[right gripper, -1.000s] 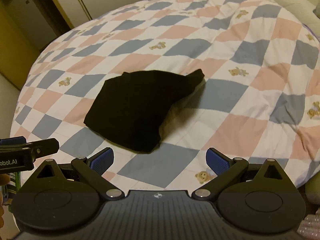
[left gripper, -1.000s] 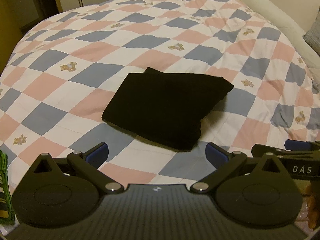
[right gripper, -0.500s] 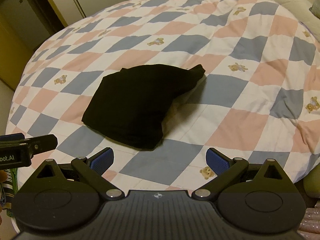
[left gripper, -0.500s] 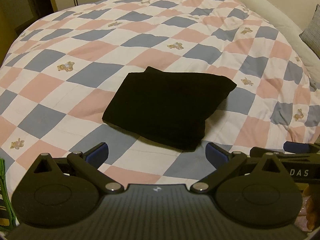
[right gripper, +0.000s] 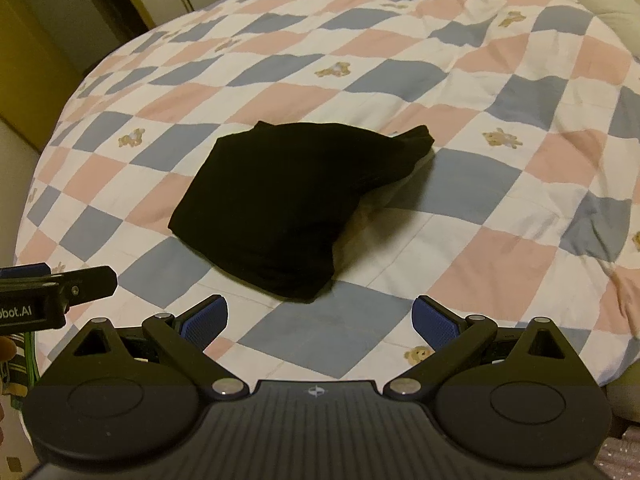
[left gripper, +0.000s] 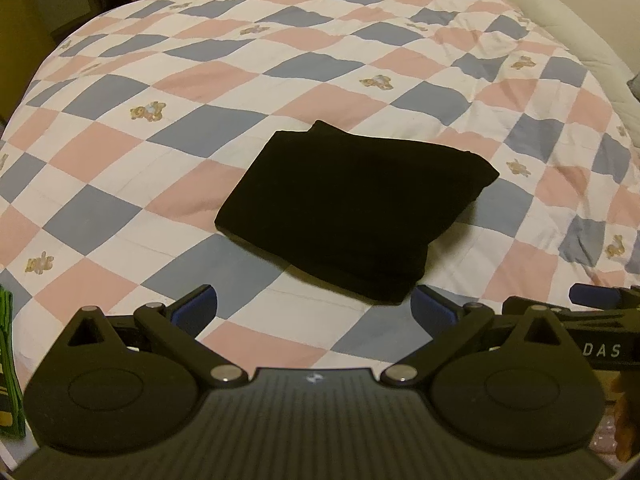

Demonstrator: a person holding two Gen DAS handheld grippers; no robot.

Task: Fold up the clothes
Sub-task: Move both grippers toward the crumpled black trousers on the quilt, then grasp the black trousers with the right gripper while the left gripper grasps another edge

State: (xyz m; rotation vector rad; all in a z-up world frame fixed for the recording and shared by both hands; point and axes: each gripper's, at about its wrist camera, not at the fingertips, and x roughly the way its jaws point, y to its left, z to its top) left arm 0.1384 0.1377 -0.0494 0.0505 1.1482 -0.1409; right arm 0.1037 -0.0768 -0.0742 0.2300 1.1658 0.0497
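Spread across the bed, a quilt [left gripper: 192, 128] checked in pink, blue and white, with small teddy bears printed on it, fills both views. Near its middle lies a black garment [left gripper: 352, 208], folded into a compact, roughly square bundle with one corner [right gripper: 420, 138] sticking up at the far right. Both tools hover short of it, apart from the cloth: the left gripper [left gripper: 314, 306] with its blue pads spread wide and gripping nothing, the right gripper [right gripper: 320, 316] likewise spread and bare.
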